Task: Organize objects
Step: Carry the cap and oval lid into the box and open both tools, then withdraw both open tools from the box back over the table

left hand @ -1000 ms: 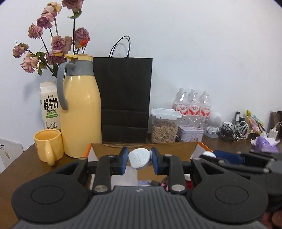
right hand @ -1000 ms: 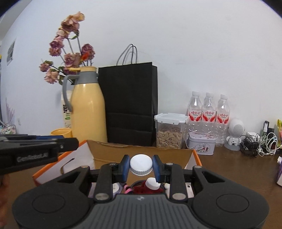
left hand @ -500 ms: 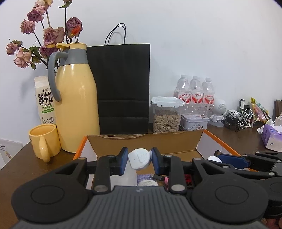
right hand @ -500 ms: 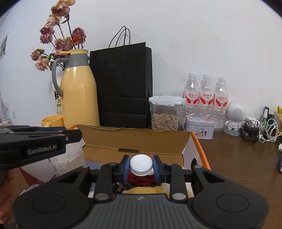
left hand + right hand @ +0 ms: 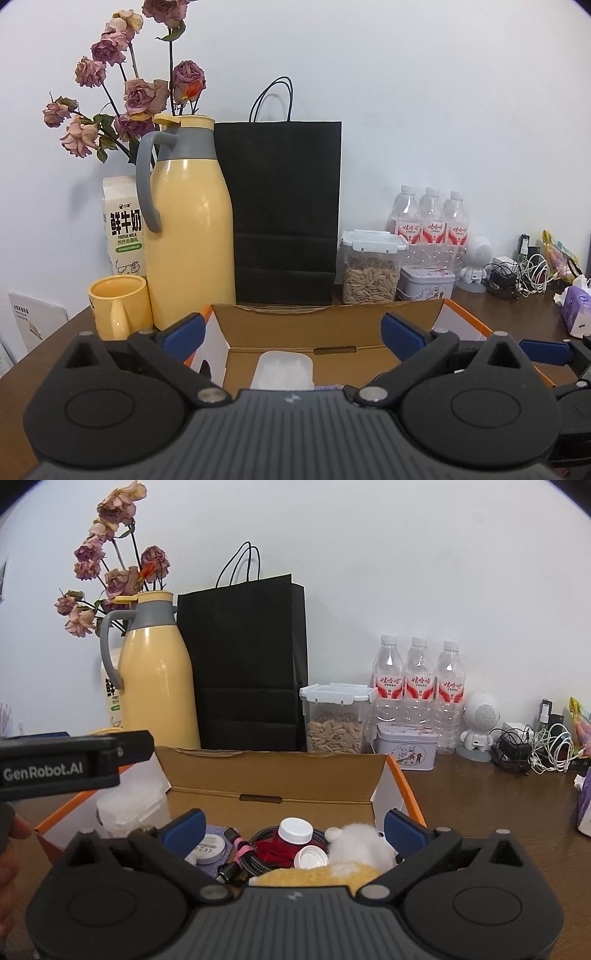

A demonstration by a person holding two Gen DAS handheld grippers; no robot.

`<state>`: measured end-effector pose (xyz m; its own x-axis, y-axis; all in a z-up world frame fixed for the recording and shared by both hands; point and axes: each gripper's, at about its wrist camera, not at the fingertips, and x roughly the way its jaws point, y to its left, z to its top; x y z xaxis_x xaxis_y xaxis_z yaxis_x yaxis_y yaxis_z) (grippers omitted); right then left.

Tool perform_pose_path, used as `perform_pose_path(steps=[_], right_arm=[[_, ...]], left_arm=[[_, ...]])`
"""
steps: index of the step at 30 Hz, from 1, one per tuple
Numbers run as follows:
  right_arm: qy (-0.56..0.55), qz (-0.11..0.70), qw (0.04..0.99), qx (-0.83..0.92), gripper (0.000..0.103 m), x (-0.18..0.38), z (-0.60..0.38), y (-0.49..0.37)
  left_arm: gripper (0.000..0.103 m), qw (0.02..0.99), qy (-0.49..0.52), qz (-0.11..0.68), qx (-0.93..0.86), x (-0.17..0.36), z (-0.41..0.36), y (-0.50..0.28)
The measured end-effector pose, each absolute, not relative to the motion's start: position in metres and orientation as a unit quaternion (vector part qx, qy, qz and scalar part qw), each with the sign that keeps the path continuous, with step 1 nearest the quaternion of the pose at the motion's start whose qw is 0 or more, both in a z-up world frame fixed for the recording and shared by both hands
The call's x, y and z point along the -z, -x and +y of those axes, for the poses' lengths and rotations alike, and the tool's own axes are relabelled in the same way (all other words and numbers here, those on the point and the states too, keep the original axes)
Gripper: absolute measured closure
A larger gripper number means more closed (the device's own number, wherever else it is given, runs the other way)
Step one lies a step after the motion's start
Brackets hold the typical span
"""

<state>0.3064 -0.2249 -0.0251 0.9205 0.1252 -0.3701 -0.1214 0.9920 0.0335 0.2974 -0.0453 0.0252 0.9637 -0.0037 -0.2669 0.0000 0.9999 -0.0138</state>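
An open cardboard box (image 5: 273, 771) with orange outer sides sits in front of both grippers. My right gripper (image 5: 294, 827) hovers over it, jaws opening wide, nothing between the blue pads. Below it lie a red bottle with a white cap (image 5: 295, 830), a second white cap (image 5: 310, 856), white fluff (image 5: 358, 843), a round white device (image 5: 208, 849) and a braided cable (image 5: 240, 853). My left gripper (image 5: 293, 330) is also opening over the box (image 5: 325, 321), with nothing gripped, above a translucent white container (image 5: 284, 371). One of its black fingers (image 5: 122, 751) crosses the right wrist view.
Behind the box stand a yellow thermos jug (image 5: 188, 229), a yellow mug (image 5: 120, 310), a milk carton (image 5: 123, 229), a black paper bag (image 5: 284, 214), a jar of seeds (image 5: 371, 271), a tin (image 5: 426, 286) and three water bottles (image 5: 430, 225). Cables (image 5: 532, 749) lie at far right.
Both grippers went from shut to wide open. The left let go of a round white object, the right a white-capped bottle. Both moved closer over the box.
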Motion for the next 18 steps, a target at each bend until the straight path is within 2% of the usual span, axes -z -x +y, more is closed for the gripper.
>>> perform_pose_path(steps=[18], right_arm=[[0.008,0.174,0.983,-0.050,0.000,0.024,-0.230,-0.267]], left_arm=[[0.000,0.996,0.014,0.088,0.012,-0.025,-0.021,-0.240]])
